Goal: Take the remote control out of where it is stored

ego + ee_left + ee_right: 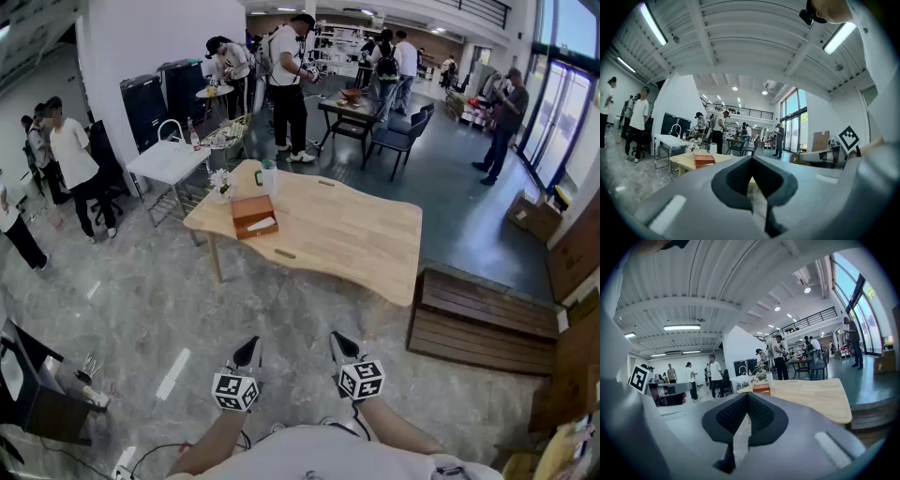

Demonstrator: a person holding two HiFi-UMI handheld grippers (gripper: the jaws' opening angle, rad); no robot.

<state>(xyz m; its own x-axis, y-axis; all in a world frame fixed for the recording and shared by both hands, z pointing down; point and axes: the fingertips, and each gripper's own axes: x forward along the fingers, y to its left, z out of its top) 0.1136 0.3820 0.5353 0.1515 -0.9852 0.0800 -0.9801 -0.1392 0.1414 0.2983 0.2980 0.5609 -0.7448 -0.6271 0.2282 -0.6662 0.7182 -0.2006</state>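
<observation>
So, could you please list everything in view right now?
table: one, light wood, mid-floor.
box: one, brown, table's left end, something white inside.
cup: one, pale, behind the box.
flowers: one bunch, white, table's left edge.
folding table: one, white, further left.
platform: one, dark wood, right.
people: several, background.
left gripper: one, dark, low, shut, empty.
right gripper: one, dark, low, shut, empty.

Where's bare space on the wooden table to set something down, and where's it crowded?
Light wooden table is bare across its middle and right end, from the brown box to the right edge. Crowded at the left end: box, white cup and small flower vase cluster there. A small flat tan piece lies near the front edge.
</observation>
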